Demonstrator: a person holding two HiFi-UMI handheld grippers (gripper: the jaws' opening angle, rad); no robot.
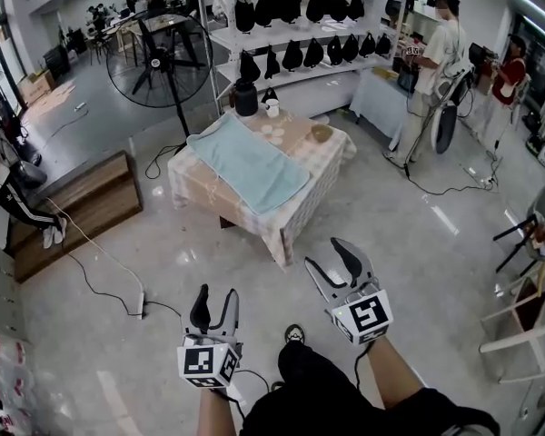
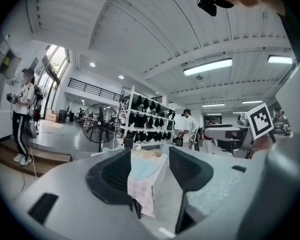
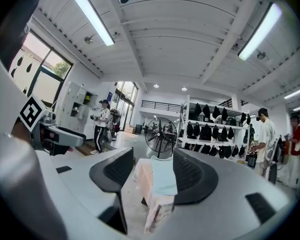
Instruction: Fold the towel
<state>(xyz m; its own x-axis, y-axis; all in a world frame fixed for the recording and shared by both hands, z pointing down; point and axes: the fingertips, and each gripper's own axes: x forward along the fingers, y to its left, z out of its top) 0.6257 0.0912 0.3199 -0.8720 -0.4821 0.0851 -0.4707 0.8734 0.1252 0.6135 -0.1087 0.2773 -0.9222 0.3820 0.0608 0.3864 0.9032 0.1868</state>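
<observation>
Left tool [image 1: 215, 305] and right tool [image 1: 334, 269] are recorded with jaws spread wide and nothing gripped. Both are held over the floor [image 1: 163, 271], pointed toward the counter [image 1: 295, 218] and well apart from it. In each gripper view only the distant counter is framed between the jaws.

Towel [image 1: 250, 163]: light blue, laid flat and unfolded on the counter's checked cloth [image 1: 198, 187]. In the head view its long axis is seen running diagonally, from far left to near right. The far short end lies near a dark jug [image 1: 245, 98]; the near short end lies close to the counter's near-right edge. A white cup [image 1: 272, 107] and a bowl [image 1: 322, 133] are noted beyond the towel's right long edge, apart from it.
</observation>
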